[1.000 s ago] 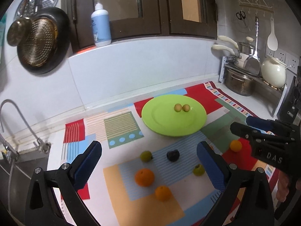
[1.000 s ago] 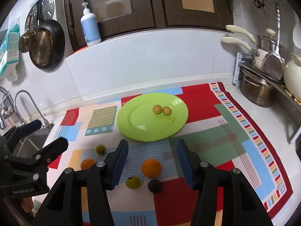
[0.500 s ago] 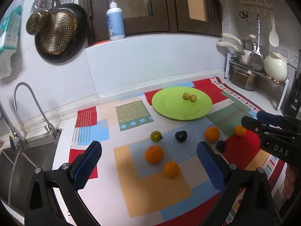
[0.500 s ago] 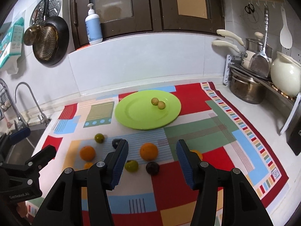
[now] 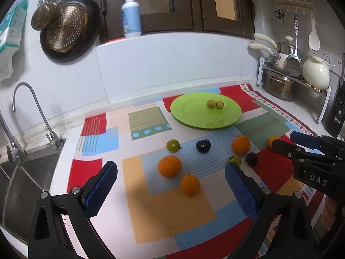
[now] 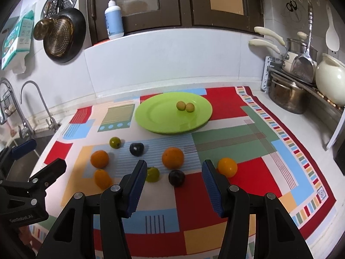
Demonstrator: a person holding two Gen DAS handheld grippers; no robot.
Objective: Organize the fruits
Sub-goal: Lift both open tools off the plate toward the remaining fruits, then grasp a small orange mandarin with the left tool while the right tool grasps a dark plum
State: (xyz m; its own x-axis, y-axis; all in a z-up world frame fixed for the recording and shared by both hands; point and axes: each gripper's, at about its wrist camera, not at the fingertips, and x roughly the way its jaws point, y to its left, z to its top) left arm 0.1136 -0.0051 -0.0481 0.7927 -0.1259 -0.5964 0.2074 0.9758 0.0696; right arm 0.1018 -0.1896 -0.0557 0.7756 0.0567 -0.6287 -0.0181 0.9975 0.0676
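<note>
A green plate (image 5: pixel 194 118) (image 6: pixel 155 116) at the back of the patterned mat holds two small yellow-green fruits (image 5: pixel 215 104) (image 6: pixel 185 106). Loose on the mat in front lie several oranges (image 5: pixel 169 166) (image 6: pixel 173 155), two green fruits (image 5: pixel 173 145) (image 6: pixel 152 174) and two dark plums (image 5: pixel 203 146) (image 6: pixel 176 178). My left gripper (image 5: pixel 170 185) hangs open above the mat, with the two nearest oranges just ahead of its wide-set fingers. My right gripper (image 6: pixel 174 185) is open and empty. A dark plum and a green fruit lie just past its fingertips, and a small orange (image 6: pixel 227 166) sits by its right finger.
A sink with a tap (image 5: pixel 28 112) lies off the mat's left edge. A rack with pots and a white kettle (image 5: pixel 315 73) stands at the right, with a black appliance (image 5: pixel 336 112) beside it. Pans (image 5: pixel 66 28) hang on the wall and a pump bottle (image 5: pixel 131 15) stands on the ledge.
Both grippers have drawn back from the plate and sunk toward the mat, so more of the loose fruit and the sink is in view. Neither jaw gap has changed.
</note>
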